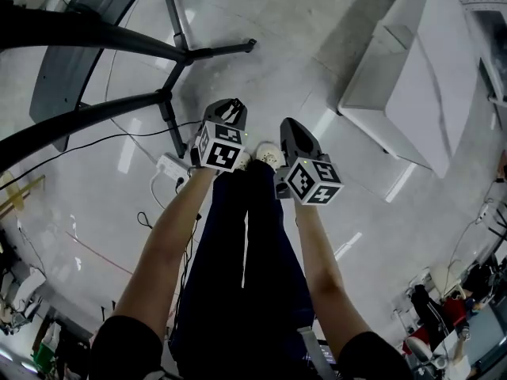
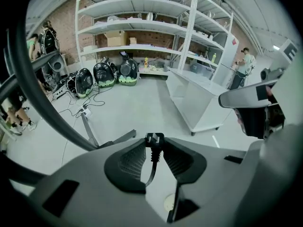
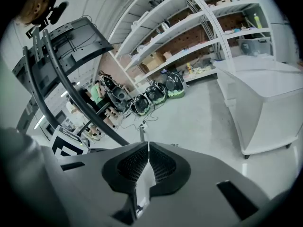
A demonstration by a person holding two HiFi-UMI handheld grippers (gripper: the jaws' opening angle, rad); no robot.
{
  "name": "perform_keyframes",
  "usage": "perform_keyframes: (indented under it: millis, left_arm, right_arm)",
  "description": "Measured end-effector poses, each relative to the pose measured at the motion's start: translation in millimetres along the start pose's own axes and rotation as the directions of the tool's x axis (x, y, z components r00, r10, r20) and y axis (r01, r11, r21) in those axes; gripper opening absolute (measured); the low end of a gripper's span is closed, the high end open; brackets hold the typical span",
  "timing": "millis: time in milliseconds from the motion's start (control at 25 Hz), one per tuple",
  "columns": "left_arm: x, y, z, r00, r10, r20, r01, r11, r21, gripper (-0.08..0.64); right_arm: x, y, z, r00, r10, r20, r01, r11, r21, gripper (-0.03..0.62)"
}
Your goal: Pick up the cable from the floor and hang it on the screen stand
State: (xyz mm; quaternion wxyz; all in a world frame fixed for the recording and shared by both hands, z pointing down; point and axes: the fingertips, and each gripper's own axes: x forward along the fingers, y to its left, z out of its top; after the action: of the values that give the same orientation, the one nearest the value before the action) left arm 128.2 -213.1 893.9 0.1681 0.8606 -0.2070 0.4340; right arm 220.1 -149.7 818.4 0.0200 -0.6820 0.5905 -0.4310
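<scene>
My left gripper (image 2: 155, 144) is shut on the black plug (image 2: 154, 140) of the cable, and the cord (image 2: 151, 171) hangs down between the pads. In the head view the left gripper (image 1: 228, 115) is held at waist height, close to the base of the black screen stand (image 1: 176, 54). A thin black cable (image 1: 103, 139) runs across the floor toward it. My right gripper (image 3: 148, 149) is shut with nothing between its pads. It sits just right of the left one (image 1: 293, 131). The stand's posts and screen (image 3: 71, 41) rise to the left.
A white power strip (image 1: 169, 165) lies on the floor by the stand's leg (image 2: 118, 138). A white cabinet (image 1: 420, 70) stands to the right. Shelving (image 2: 142, 27) lines the far wall, with black-and-green cases (image 2: 104, 74) and people beside it. My legs are directly below the grippers.
</scene>
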Motion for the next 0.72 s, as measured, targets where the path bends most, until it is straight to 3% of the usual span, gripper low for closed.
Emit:
perform_keyframes:
  millis: [280,720]
  left_arm:
    - [-68,-12,47,0.998,-0.015,0.060,0.016,1.000,-0.007,0.121]
    - [-148,-20,109,0.988,-0.011,0.154,0.014,1.000,-0.021,0.121]
  right_arm:
    - [-39,34,44,0.998,0.014,0.068,-0.017,0.999,0.045,0.025]
    - [-75,88,93,0.998,0.061,0.034,-0.057,0.992,-0.109,0.025]
